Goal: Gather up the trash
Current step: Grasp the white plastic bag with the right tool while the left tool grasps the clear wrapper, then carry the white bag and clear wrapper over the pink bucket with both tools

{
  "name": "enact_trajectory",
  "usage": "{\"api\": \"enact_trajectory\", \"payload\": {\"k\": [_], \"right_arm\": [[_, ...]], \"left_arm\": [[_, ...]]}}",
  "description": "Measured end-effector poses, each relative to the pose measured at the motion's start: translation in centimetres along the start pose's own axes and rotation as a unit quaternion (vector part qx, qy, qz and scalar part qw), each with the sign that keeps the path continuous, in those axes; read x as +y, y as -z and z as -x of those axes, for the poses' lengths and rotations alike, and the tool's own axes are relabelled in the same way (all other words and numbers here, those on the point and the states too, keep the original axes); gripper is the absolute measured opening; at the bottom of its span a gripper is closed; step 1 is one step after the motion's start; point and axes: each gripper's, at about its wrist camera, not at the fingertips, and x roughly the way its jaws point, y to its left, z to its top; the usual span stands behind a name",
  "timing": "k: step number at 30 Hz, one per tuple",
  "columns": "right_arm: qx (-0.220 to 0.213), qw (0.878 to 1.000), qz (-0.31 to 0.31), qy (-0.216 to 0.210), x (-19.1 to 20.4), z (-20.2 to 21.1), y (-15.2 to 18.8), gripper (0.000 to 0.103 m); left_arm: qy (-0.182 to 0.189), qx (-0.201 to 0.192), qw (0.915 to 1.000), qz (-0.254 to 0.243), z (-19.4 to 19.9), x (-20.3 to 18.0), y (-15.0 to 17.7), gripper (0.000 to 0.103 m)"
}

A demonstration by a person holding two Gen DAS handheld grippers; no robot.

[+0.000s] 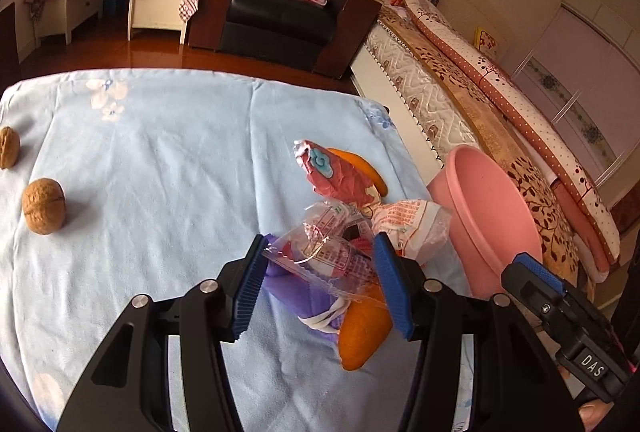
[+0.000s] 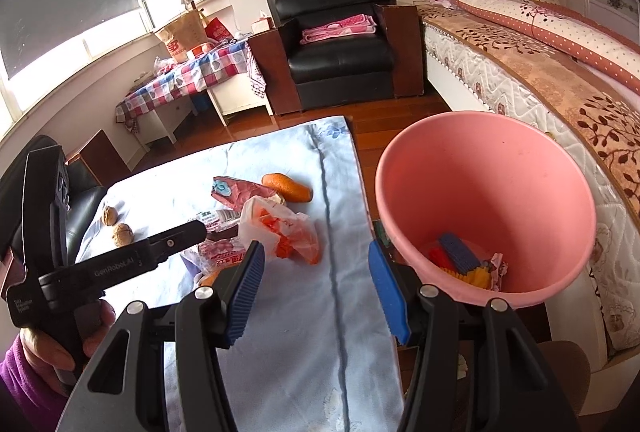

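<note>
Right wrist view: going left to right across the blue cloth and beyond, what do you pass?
Two walnuts → white and orange plastic bag → bare blue cloth → pink bucket → bed.

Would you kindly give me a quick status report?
Left gripper open around clear wrapper, not clamped. Right gripper open, empty. Pink bin beside table, partly filled. Nothing blocking.
</note>
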Motion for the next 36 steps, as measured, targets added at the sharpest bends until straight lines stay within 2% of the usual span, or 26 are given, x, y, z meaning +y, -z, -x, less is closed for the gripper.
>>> {"api": "enact_trajectory", "payload": {"k": [2,3,9,18,23,29,30,32,36], "right_arm": [[0.001,1.0,0.003,-0.004,0.2,-0.2,-0.1,0.054],[0.002,1.0,0.005,-0.009,0.5,-0.4,-0.1,0.054],[0.009,0.999,0.018,-0.024,2.0,-1.3,-0.2,0.054],[0.012,0.998,0.048,-0.035,4.5,-3.1,-1.3,0.054],[0.017,0.998,0.062,-0.021,5.4,-4.9,-1.8,0.055],[0.035,0.997,0.066,0.0,5.4,-6.8,-1.4,0.054],[0.038,0.997,0.064,-0.001,5.2,-6.9,-1.3,0.052],[0.044,0.997,0.065,-0.002,5.0,-7.1,-1.0,0.033],[0.054,0.996,0.065,-0.007,4.6,-6.9,-0.3,0.028]], "left_arm": [[-0.003,-0.01,0.9999,-0.007,0.3,-0.2,0.1,0.04],[-0.002,-0.016,0.9998,-0.008,0.5,-0.2,0.1,0.027],[0.007,-0.022,0.9996,-0.019,1.5,-0.3,0.3,0.009],[0.027,-0.051,0.9981,-0.019,4.6,0.1,0.3,0.007],[0.024,-0.072,0.9968,-0.025,6.5,0.3,0.2,0.007],[0.021,-0.073,0.997,-0.016,7.3,1.0,0.4,0.007],[0.021,-0.073,0.997,-0.015,7.4,1.0,0.5,0.007],[0.019,-0.073,0.9971,-0.015,7.5,1.1,0.5,0.007],[0.021,-0.077,0.9967,-0.017,7.9,0.9,0.6,0.007]]}}
